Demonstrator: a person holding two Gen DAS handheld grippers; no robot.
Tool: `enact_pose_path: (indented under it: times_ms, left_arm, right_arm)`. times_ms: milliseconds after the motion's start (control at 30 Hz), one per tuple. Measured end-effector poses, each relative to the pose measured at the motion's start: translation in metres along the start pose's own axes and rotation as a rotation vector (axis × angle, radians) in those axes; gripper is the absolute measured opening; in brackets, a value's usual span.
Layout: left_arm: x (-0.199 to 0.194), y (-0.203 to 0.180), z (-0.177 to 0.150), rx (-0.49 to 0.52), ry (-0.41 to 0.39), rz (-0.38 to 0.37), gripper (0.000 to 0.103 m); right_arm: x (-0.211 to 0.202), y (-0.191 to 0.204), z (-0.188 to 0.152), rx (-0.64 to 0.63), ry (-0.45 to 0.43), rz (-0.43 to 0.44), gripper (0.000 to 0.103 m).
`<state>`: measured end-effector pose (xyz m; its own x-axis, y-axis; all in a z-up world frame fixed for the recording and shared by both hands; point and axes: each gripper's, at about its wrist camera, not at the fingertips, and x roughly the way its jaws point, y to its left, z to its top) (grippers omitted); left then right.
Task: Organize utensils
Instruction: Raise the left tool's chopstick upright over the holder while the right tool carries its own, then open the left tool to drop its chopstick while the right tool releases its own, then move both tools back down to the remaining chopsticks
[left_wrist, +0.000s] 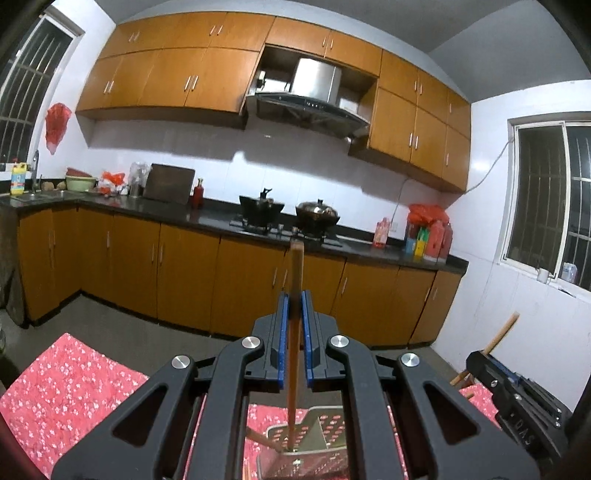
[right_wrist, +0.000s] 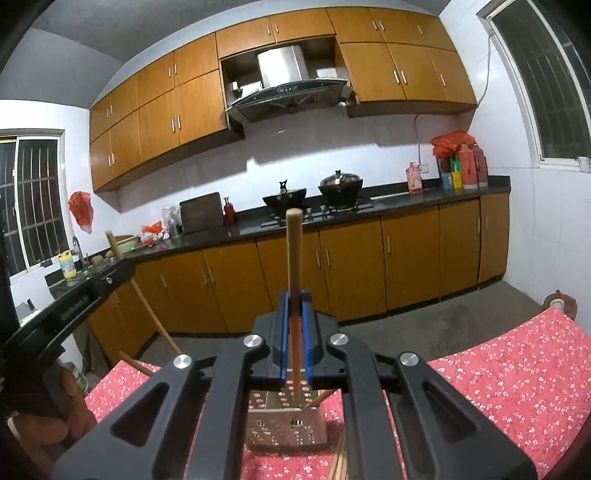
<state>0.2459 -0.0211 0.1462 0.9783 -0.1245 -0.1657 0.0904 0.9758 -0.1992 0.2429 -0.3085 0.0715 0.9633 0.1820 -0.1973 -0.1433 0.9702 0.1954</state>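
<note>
In the left wrist view my left gripper (left_wrist: 294, 302) is shut on a flat wooden utensil handle (left_wrist: 296, 266). The handle stands upright and runs down into a perforated metal utensil holder (left_wrist: 325, 424) on the red floral cloth. In the right wrist view my right gripper (right_wrist: 294, 301) is shut on a round wooden utensil handle (right_wrist: 294, 243), whose lower end goes into the same holder (right_wrist: 284, 424). Each gripper shows in the other's view: the right gripper (left_wrist: 480, 365) at the right edge, the left gripper (right_wrist: 118, 271) at the left. Both utensil heads are hidden.
A table with a red floral cloth (left_wrist: 74, 384) lies under both grippers. Another wooden stick (right_wrist: 321, 397) leans in the holder and chopsticks (right_wrist: 340, 461) lie in front of it. A hand (right_wrist: 55, 417) holds the left gripper. Kitchen cabinets and a counter (left_wrist: 207, 218) stand beyond.
</note>
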Motion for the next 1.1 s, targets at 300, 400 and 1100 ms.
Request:
enact_pose_path:
  times_ms: [300,400,1100]
  left_arm:
    - [-0.017,0.005,0.013,-0.011,-0.006,0.006,0.018]
    - [-0.030,0.008,0.017,-0.008,-0.015,0.008,0.019]
    - [-0.058,0.084,-0.147,-0.007,0.486,0.104,0.024]
  right_arm:
    - [-0.018,0.000,0.008,0.004,-0.028,0.008,0.019]
    - [-0.034,-0.002,0.011,0.002,-0.048,0.007,0.019]
    - [-0.022,-0.060,-0.200,0.141,0.600,-0.042,0.020]
